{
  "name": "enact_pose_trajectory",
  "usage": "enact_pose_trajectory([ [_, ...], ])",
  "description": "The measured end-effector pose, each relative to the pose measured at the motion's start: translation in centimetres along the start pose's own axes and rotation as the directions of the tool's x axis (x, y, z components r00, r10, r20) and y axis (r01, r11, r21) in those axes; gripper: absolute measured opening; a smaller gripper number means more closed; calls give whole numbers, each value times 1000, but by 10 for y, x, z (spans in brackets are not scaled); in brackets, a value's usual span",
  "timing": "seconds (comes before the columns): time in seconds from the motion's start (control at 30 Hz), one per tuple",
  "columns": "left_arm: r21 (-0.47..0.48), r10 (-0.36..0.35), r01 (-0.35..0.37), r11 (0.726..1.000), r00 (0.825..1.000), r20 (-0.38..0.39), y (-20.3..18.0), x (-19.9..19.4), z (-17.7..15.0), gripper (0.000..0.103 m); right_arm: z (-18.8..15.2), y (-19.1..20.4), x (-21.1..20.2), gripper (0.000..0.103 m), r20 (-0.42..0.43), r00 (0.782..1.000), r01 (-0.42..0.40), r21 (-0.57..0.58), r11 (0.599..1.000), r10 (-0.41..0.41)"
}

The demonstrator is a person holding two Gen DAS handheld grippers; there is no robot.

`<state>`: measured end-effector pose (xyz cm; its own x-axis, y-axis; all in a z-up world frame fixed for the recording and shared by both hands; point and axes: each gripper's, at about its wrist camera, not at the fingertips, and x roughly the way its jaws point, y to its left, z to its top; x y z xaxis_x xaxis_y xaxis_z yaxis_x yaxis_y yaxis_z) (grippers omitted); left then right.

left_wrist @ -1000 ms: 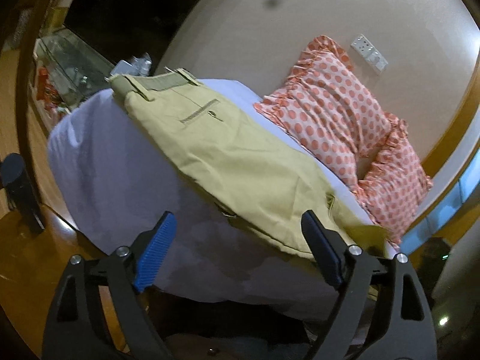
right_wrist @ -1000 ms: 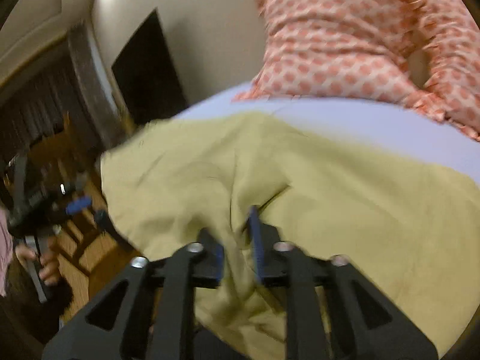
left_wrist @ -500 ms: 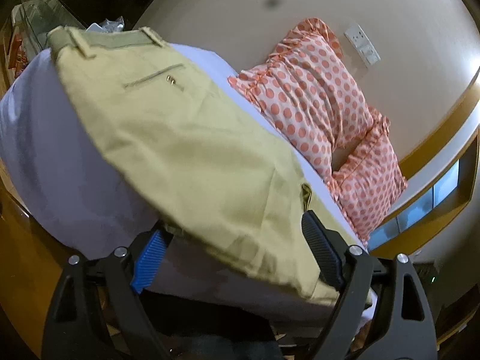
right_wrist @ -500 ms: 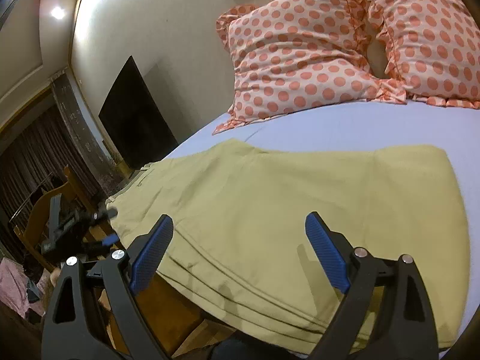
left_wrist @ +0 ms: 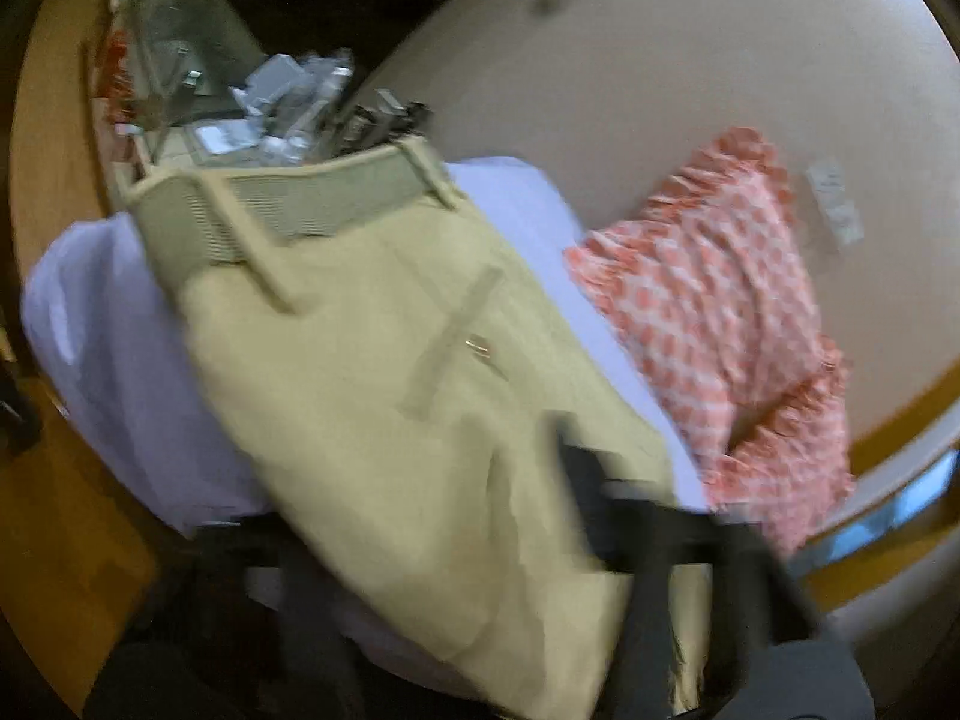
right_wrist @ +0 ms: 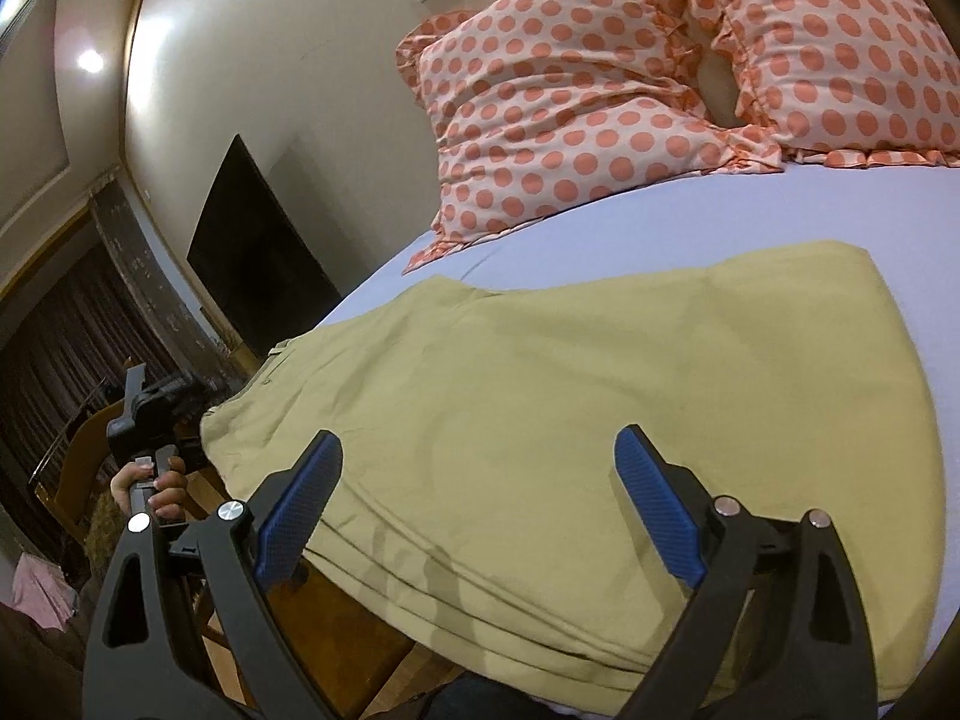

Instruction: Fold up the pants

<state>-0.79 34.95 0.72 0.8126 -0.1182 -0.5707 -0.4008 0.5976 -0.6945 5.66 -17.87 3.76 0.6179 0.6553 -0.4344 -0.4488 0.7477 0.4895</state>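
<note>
Khaki pants (right_wrist: 570, 408) lie folded flat on the white bed sheet (right_wrist: 840, 210), hanging a little over the near edge. My right gripper (right_wrist: 474, 510) is open and empty, just above the pants' near edge. In the left wrist view the pants (left_wrist: 390, 390) show the waistband (left_wrist: 288, 210) at the far end and a back pocket. That view is blurred. My left gripper (left_wrist: 420, 540) is at the pants' near part; its left finger is hidden under the cloth, and I cannot tell whether it is open or shut. It also shows in the right wrist view (right_wrist: 156, 414), held by a hand.
Two pink polka-dot pillows (right_wrist: 600, 96) lean on the wall at the head of the bed. A cluttered glass table (left_wrist: 198, 60) stands beyond the waistband end. A dark panel (right_wrist: 258, 258) and curtains are at the left; a wooden chair (right_wrist: 78, 468) stands beside the bed.
The right gripper let go of the pants a second ago and has stayed open above them. The left gripper has moved in over the pants; its view has swung and blurred.
</note>
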Motion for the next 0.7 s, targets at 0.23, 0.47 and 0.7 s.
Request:
enact_pose_trajectory([
  [0.23,398,203,-228,889,974,103,-112,-8,-9,11,9,-28,-31,94,88,995,49,18,999,-50],
  [0.47,885,-15,-90,457,994,109,-302,-8,-150,13,23,-86,-97,94,234,957,123,206,971,-171],
  [0.7,968,5,219,119,975,-221,-320,41,-315,13,27,-128,-120,94,213,966,62,370,927,-149],
])
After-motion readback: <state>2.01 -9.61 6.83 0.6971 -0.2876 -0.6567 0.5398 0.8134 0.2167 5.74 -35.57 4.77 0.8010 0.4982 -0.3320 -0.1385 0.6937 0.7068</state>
